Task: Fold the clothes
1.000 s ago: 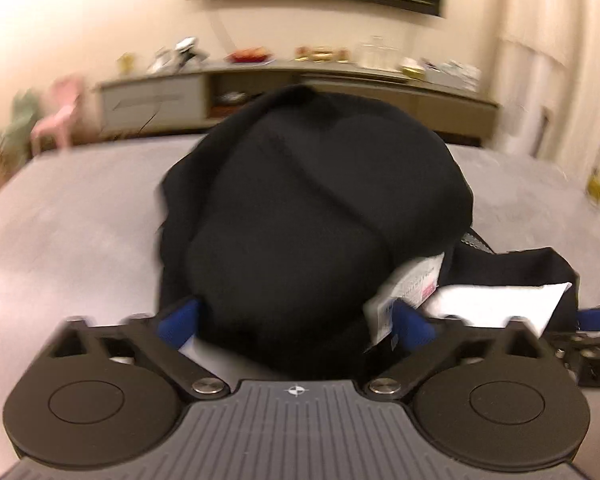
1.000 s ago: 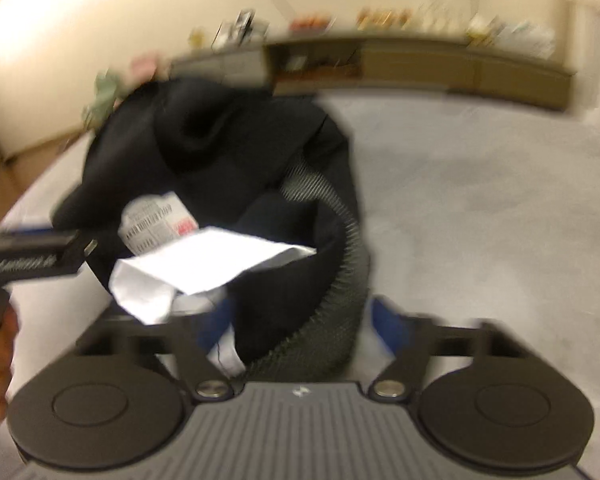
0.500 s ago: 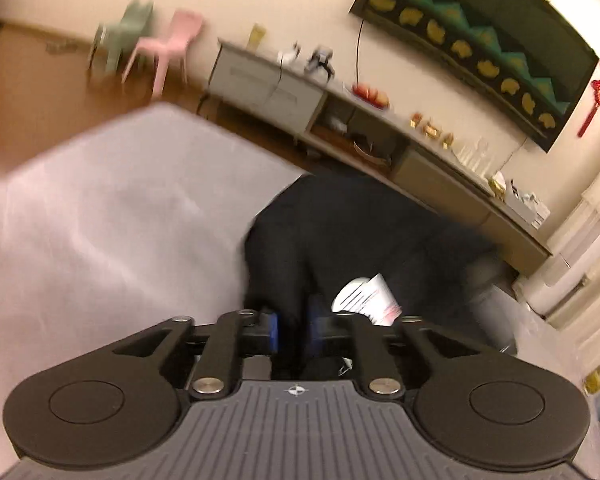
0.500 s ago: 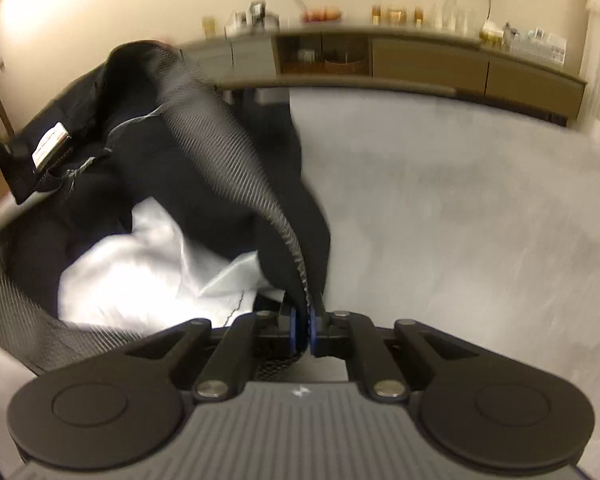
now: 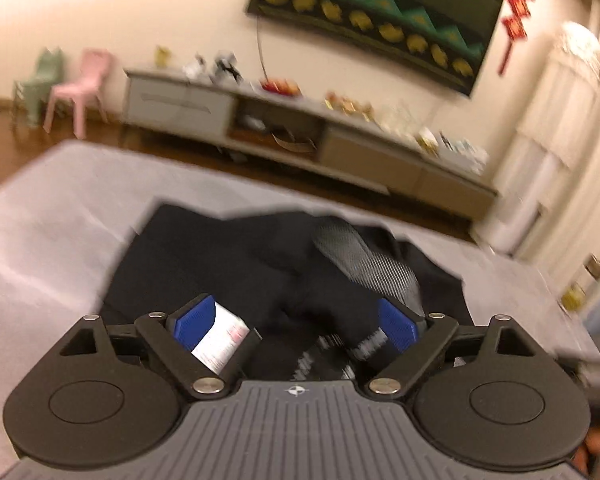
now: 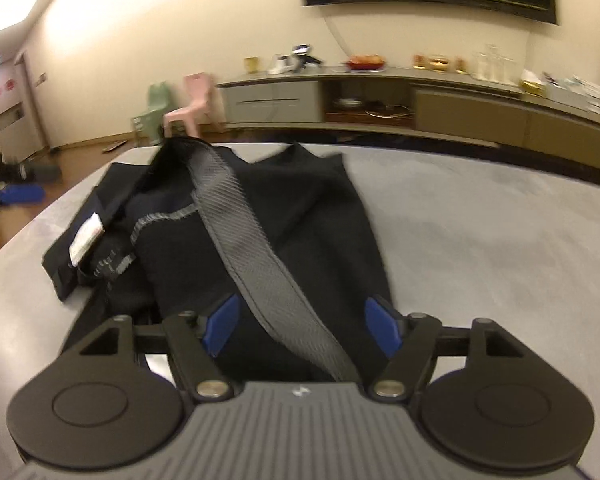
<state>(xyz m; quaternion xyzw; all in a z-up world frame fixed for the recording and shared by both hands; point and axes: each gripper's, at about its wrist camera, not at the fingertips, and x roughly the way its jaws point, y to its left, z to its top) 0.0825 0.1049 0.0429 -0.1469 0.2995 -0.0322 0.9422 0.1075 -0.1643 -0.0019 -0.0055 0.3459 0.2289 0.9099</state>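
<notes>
Fabric of the black garment [image 6: 312,216] looks soft, probably light; grip its grey mesh band [image 6: 260,264] mid-frame, both grippers' jaws opening around it, unclamped

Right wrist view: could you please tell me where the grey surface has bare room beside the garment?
Bare grey surface lies right of the black garment, up to the far edge before the TV cabinet. A narrower bare strip borders the garment's left. The middle is crowded with bunched fabric and the grey mesh lining.
</notes>
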